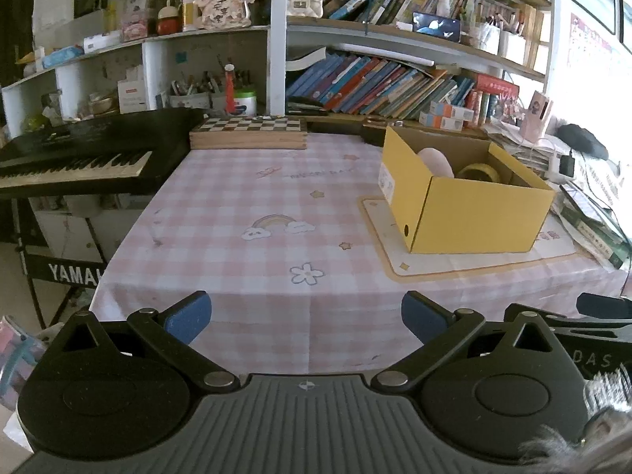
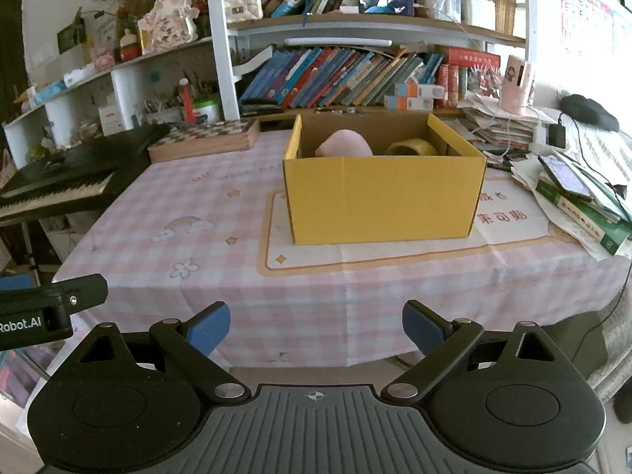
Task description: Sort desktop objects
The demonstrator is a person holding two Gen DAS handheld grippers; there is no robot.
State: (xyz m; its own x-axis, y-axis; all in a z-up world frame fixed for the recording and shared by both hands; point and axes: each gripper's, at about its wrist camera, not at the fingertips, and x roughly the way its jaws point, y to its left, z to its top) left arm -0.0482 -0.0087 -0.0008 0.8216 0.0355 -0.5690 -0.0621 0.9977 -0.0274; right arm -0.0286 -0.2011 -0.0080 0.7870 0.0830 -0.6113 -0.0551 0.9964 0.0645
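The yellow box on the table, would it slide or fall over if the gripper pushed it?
The yellow box looks like thin cardboard, so it is probably light and would likely slide on the smooth mat rather than tip, since it sits wide and low. Its walls may bend if squeezed. The pink thing and tape roll inside add only a little weight, I guess.

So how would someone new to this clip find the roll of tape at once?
Start at the yellow cardboard box standing on the cream mat on the pink checked tablecloth. Look inside, toward its right end: the tape roll lies there. It is a yellow ring, unlike the smooth pink rounded object beside it.
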